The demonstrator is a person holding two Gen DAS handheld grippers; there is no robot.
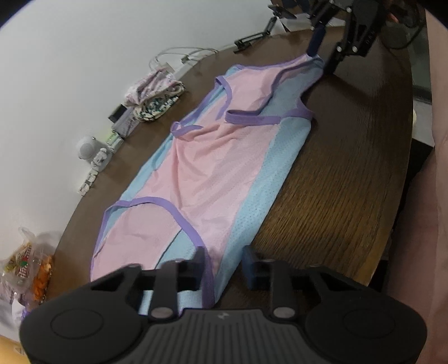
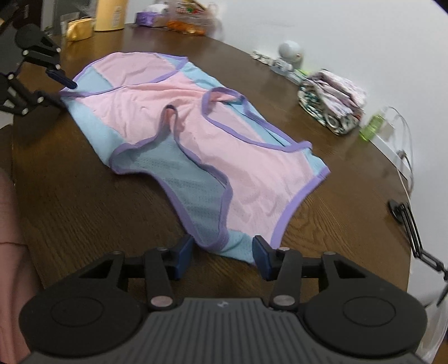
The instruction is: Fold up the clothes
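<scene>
A sleeveless pink and light-blue mesh top [image 1: 218,156] [image 2: 173,112] with purple trim lies flat on the round wooden table [image 1: 336,182] [image 2: 84,210]. My left gripper [image 1: 224,266] [image 2: 60,91] is down at the bottom hem corner. Its jaws stand narrow and the cloth fills the space between the pads. My right gripper [image 2: 224,252] [image 1: 322,53] is at the opposite end. It straddles the near shoulder strap with its jaws apart, and the blue pads [image 2: 183,252] do not pinch the fabric.
A pile of folded patterned clothes [image 1: 154,95] [image 2: 333,103] sits by the wall with a white round gadget [image 1: 88,147] [image 2: 291,50]. Snack bags [image 1: 28,266] [image 2: 184,16] and a yellow container [image 2: 110,14] stand beyond the hem end. A black stand [image 1: 252,39] [image 2: 411,226] lies near the strap end. A pink sleeve [image 1: 436,196] borders the table.
</scene>
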